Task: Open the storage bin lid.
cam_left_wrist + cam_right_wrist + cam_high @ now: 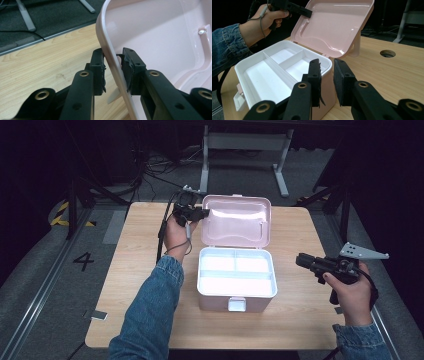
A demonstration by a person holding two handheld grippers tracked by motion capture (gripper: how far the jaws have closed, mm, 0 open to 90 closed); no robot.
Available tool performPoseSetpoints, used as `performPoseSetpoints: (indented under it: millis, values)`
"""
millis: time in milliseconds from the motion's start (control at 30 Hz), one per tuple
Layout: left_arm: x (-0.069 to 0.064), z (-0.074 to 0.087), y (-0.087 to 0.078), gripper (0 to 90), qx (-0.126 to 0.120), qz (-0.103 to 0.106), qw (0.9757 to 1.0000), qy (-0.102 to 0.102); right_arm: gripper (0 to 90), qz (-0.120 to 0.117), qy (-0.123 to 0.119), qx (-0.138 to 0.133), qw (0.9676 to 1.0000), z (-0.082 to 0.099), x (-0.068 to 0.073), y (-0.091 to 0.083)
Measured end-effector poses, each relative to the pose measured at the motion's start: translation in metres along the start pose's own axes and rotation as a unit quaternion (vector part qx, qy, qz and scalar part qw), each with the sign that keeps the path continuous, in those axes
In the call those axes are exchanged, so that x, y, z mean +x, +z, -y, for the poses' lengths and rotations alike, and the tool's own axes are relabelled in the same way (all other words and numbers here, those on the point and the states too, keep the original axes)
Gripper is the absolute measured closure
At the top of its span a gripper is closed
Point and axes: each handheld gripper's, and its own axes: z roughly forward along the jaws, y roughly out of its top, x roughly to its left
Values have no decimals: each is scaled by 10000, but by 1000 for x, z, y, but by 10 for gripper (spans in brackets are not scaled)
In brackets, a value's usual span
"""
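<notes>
A pink box stands in the middle of the wooden table with its lid (236, 220) raised. Its white inner tray (236, 275) is split into three compartments, and I see nothing in them. My left gripper (204, 213) is at the lid's upper left edge. In the left gripper view its jaws (113, 67) pinch the lid's rim (107, 47), one pad inside and one outside. My right gripper (300, 260) hovers to the right of the box, pointing at it. Its jaws (327, 72) stand apart with nothing between them, just short of the tray's corner (325, 63).
The box's front latch (236, 304) faces the near table edge. A round cable hole (387, 53) sits in the table (300, 320) beyond the lid. A grey metal stand (245, 142) and cables lie on the floor behind the table.
</notes>
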Motion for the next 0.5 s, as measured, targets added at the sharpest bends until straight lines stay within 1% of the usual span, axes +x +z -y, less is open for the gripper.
performPoseSetpoints:
  millis: [67,133,300,400,433,500]
  values:
    - [1,0,1,720,39,-7,10000,14,768,-12,-12,-3,10000,0,0,1]
    - [1,1,3,719,47,1,10000,-46,768,0,-30,22,10000,0,0,1]
    - [5,2,8,710,154,8,9999,-51,762,4,-11,28,10000,1,-1,1]
    - [6,2,10,705,201,-15,9998,-81,762,19,-1,19,10000,1,-2,1]
    - [6,3,12,703,204,3,9997,-131,762,14,7,20,10000,1,-2,1]
    - [8,3,15,699,242,9,9996,-148,760,6,42,38,10000,2,-2,2]
